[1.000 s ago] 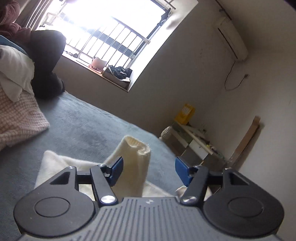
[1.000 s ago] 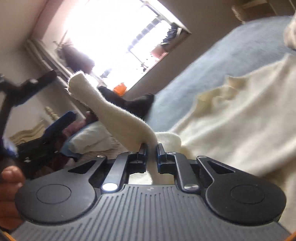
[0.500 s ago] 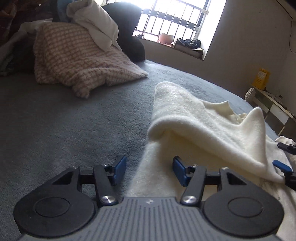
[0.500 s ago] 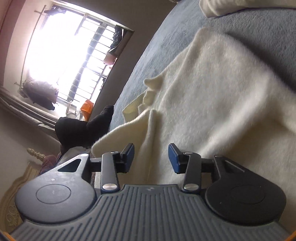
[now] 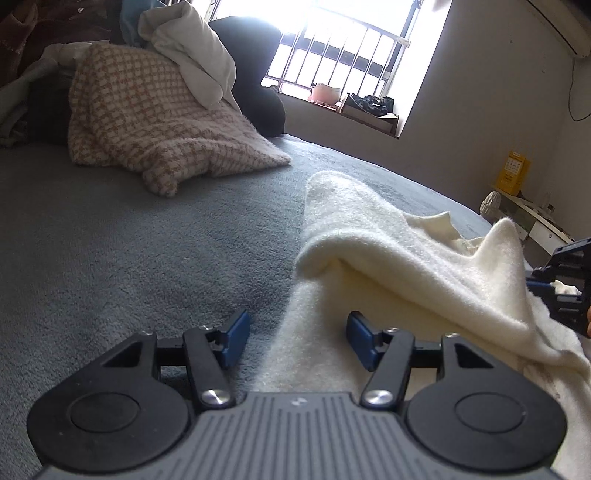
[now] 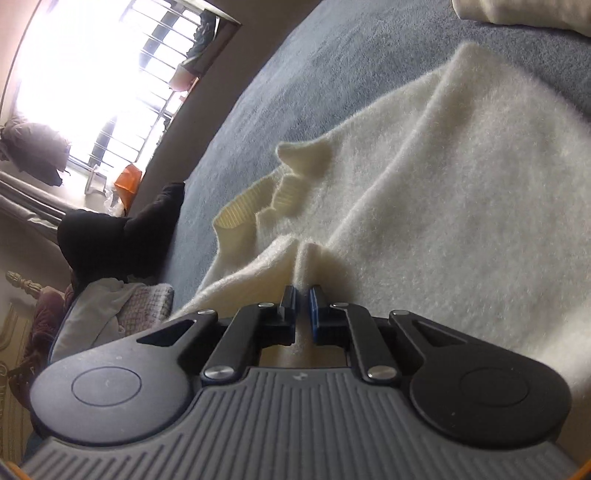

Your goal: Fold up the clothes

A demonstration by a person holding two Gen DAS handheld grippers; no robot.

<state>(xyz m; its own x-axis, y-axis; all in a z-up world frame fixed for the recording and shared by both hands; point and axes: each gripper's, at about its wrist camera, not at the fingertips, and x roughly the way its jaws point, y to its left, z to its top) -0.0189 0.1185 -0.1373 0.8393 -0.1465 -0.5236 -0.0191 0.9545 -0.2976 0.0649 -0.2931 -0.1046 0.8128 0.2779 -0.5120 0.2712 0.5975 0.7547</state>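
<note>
A cream fuzzy sweater (image 5: 388,236) lies spread on the grey-blue bed cover (image 5: 129,240), one side folded over itself. My left gripper (image 5: 297,330) hovers low over the sweater's near left edge. Its jaws are opening, and the fabric lies under them with the pads not pressing on it. In the right wrist view, my right gripper (image 6: 303,295) has its jaws closing tight on a pinched ridge of the sweater (image 6: 443,177), just below the ribbed collar (image 6: 258,199). The left wrist view catches that right gripper (image 5: 561,284) at the far right edge.
A pile of clothes sits at the back left: a checked pink knit (image 5: 147,122), a white garment (image 5: 192,51) and a black one (image 5: 258,74). A barred window (image 5: 351,44) is behind. A low shelf (image 5: 535,218) stands beside the bed. Another cream piece (image 6: 517,11) lies farther off.
My left gripper tipped down from facing the window to low over the sweater's edge. My right gripper let go of the raised sleeve, opened, shifted across the sweater and shut on a fold.
</note>
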